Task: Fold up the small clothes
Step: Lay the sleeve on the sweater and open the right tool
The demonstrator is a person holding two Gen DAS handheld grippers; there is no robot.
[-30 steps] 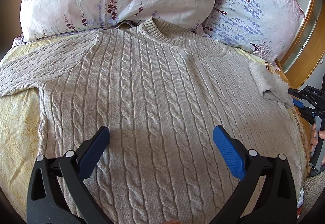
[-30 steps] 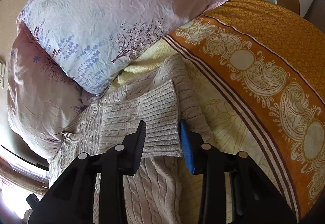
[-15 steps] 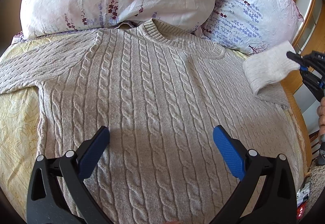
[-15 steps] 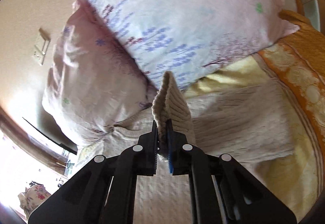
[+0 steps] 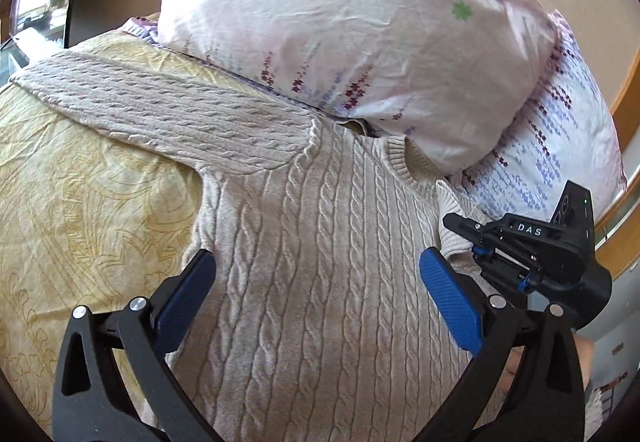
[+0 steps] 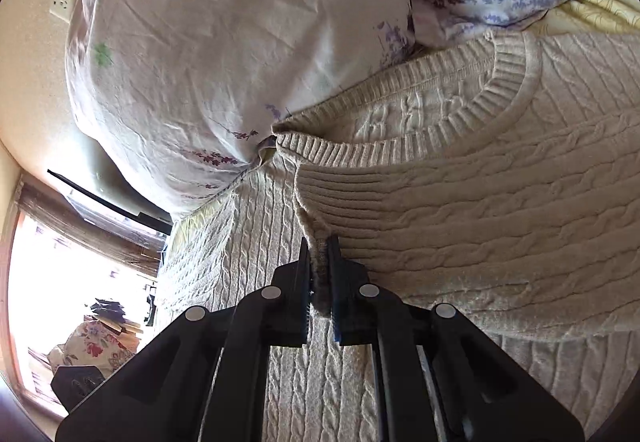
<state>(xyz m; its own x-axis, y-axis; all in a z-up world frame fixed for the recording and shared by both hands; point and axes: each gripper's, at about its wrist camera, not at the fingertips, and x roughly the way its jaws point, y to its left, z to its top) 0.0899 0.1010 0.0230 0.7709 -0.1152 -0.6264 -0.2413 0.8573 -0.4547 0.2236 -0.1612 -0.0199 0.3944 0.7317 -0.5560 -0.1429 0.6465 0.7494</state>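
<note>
A beige cable-knit sweater lies face up on the bed, collar toward the pillows. Its left sleeve stretches out flat over the yellow sheet. My right gripper is shut on the ribbed cuff of the other sleeve, which lies folded across the chest below the collar. In the left wrist view that right gripper comes in from the right with the cuff at its tip. My left gripper hangs open above the sweater's chest, nothing between its blue pads.
Two floral pillows stand against the wall right behind the collar. Yellow patterned sheet lies bare to the left of the sweater. A wooden bed frame runs along the right. A bright window shows far left.
My right gripper closed on the sleeve cuff, lifted it and carried it left across the sweater's chest. My left gripper swung left and rolled, staying open, bringing the outstretched left sleeve into view.
</note>
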